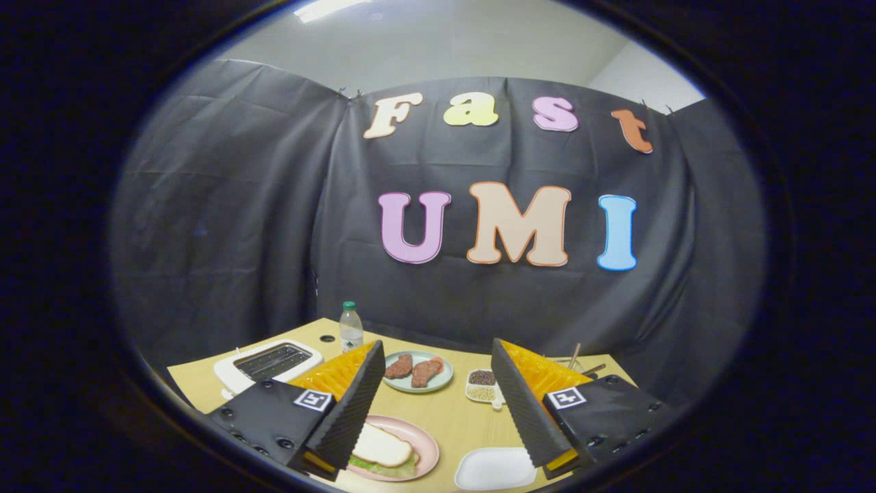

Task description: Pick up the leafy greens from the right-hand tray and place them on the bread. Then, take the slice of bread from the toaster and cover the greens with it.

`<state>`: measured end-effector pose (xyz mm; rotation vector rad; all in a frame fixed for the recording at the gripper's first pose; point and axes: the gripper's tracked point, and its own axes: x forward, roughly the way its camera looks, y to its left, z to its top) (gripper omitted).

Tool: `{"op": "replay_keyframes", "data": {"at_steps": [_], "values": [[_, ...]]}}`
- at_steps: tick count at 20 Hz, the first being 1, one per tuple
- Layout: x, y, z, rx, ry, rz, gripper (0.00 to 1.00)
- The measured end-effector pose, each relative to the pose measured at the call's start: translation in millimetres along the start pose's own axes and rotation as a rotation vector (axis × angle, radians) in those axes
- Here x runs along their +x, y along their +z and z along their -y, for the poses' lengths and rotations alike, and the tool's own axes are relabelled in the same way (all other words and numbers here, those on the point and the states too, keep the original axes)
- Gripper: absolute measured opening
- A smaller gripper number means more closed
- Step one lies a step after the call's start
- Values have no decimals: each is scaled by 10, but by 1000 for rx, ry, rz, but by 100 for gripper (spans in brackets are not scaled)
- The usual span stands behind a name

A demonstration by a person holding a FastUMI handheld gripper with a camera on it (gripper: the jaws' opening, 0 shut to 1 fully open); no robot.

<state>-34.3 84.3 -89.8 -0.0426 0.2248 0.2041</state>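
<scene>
My gripper (435,370) is open and holds nothing, raised above the wooden table. Just below and between the fingers sits a pink plate (423,438) with a slice of bread (380,446) lying on top of leafy greens (400,470) that poke out under it. The left finger (352,409) partly covers the plate's left side. A white toaster (268,363) stands beyond the left finger, its slots dark. A white tray (494,469) lies near the right finger, to the right of the pink plate.
A pale green plate (443,378) with two pieces of meat sits ahead between the fingers. A small dish of seeds (481,385) is beside it. A water bottle (350,327) stands at the table's back. Utensils (578,363) lie behind the right finger.
</scene>
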Motion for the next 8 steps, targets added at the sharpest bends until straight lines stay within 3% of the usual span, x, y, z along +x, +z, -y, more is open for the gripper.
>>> {"op": "replay_keyframes", "data": {"at_steps": [8], "values": [[-27,18,-46,21,-19,6,97]]}}
